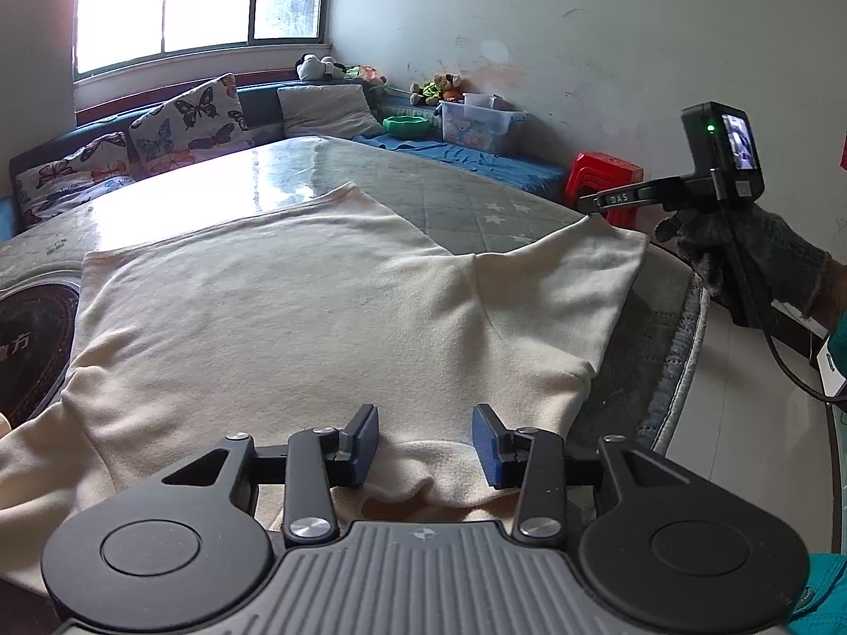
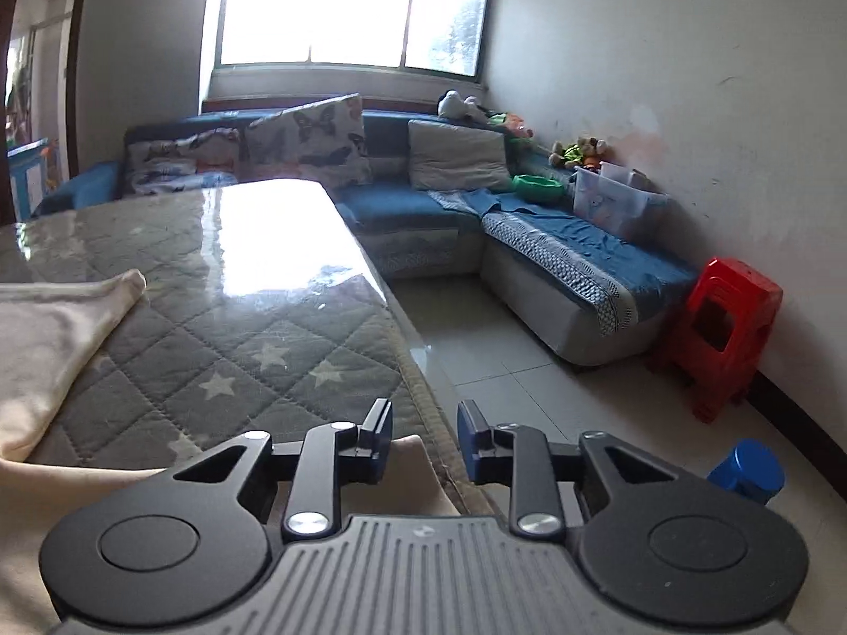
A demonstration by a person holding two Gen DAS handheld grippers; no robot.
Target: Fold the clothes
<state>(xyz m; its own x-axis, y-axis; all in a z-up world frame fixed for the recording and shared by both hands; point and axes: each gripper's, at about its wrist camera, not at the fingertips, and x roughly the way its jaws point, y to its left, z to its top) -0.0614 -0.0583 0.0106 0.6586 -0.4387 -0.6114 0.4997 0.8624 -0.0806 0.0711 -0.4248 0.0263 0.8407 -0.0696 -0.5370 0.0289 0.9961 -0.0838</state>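
Shirt (image 1: pixel 296 317), cream, lies spread flat on the quilted table (image 1: pixel 476 211), its body reaching toward the glossy far half and one sleeve (image 1: pixel 571 286) stretching to the table's right edge. Beyond that edge is open tiled floor (image 2: pixel 503 349), then a blue sofa (image 2: pixel 556 259) along the wall and a red stool (image 2: pixel 725 328) in the corner. The table's far half is bare, and a dark round inset (image 1: pixel 32 349) sits at the shirt's left side.

Left gripper (image 1: pixel 426 444) hangs low over the shirt's near hem, jaws apart, a bunched fold of cloth rising between the blue pads (image 1: pixel 365 444) without being pressed.

Right gripper (image 2: pixel 425 439) sits at the table's right edge over the sleeve tip, jaws parted with nothing clamped; cloth lies just under its left finger, and floor shows through the gap. A gloved hand (image 1: pixel 762 259) holds it, seen from the left view beside the sleeve's outer corner.
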